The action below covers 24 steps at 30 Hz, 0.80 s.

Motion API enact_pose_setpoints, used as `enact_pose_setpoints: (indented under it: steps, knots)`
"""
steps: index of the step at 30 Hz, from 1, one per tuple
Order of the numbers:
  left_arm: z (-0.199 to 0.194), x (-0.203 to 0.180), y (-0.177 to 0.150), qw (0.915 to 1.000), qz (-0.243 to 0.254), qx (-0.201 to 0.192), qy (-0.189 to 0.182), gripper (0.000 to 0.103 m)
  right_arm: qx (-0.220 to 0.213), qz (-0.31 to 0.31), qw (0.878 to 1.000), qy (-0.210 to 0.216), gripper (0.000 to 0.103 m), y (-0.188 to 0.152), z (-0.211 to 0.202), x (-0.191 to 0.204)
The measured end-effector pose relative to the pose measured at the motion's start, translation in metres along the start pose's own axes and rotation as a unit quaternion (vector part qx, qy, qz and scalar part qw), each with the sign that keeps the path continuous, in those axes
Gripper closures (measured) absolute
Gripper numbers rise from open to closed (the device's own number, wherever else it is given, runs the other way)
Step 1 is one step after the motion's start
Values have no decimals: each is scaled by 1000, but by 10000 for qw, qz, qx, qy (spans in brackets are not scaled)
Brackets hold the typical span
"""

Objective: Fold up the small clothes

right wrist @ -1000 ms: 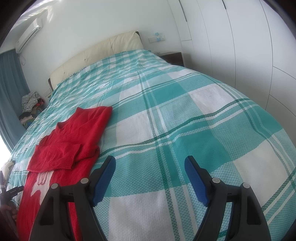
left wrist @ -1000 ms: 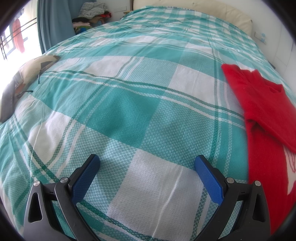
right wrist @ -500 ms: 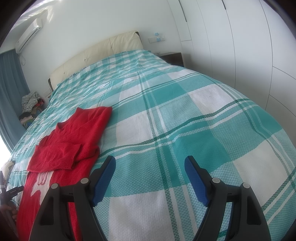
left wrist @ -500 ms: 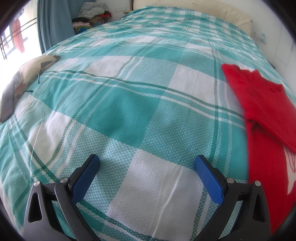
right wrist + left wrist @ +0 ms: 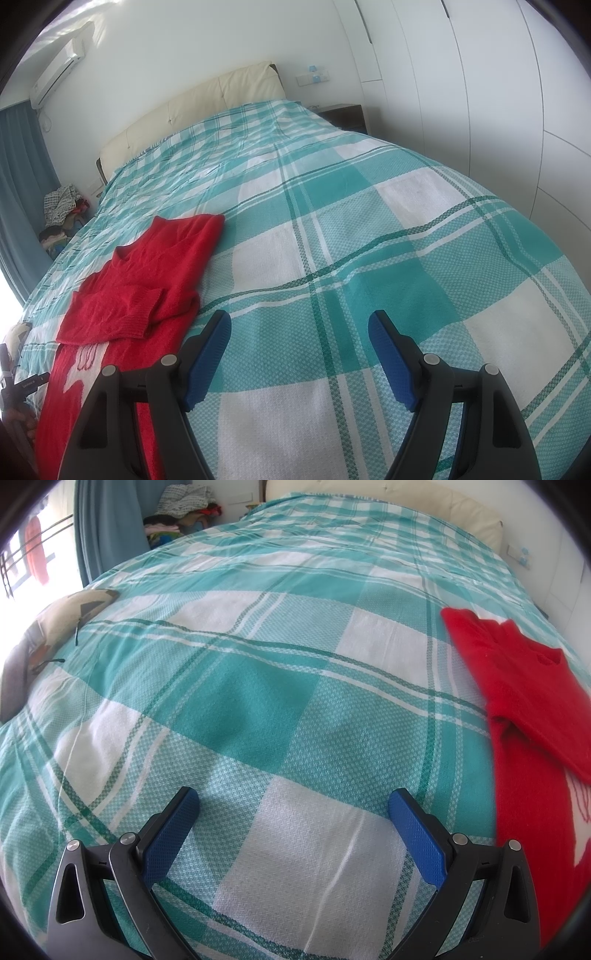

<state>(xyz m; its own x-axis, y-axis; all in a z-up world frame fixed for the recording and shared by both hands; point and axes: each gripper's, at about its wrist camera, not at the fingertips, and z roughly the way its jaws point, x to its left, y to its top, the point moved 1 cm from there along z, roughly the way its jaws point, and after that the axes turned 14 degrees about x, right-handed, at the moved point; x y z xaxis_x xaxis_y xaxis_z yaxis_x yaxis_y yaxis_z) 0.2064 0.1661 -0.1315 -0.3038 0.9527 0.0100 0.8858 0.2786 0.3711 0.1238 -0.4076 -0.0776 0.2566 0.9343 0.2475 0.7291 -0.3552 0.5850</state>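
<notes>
Bed (image 5: 369, 229) with green checks; no words to read. Red sweater (image 5: 147, 288) lies flat between grippers. Left gripper (image 5: 293, 812), right gripper (image 5: 299, 332) wide open, empty. Only right view shows closet (image 5: 480, 92).

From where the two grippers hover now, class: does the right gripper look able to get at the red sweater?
Probably yes. The right gripper is open and empty, and the red sweater lies flat on the checked bedspread just to its left, with nothing between them.

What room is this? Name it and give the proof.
A bedroom, most likely: a bed with a padded headboard, a nightstand beside it, and tall wardrobe doors along the wall.
</notes>
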Motion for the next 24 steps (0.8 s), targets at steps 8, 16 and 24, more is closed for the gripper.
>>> enact_pose_setpoints:
  steps: [8, 16, 24]
  knots:
    - [-26, 7, -12, 9988, -73, -235, -418, 2, -38, -52, 10000, -32, 27, -1, -12, 2]
    - [-96, -19, -110, 9717, 1381, 117, -1915, 3, 913, -845, 9869, 1029, 27, -58, -66, 46]
    - [-103, -54, -174, 9571, 2045, 531, -1984, 34, 2484, -1305, 9458, 1634, 27, -132, -58, 74]
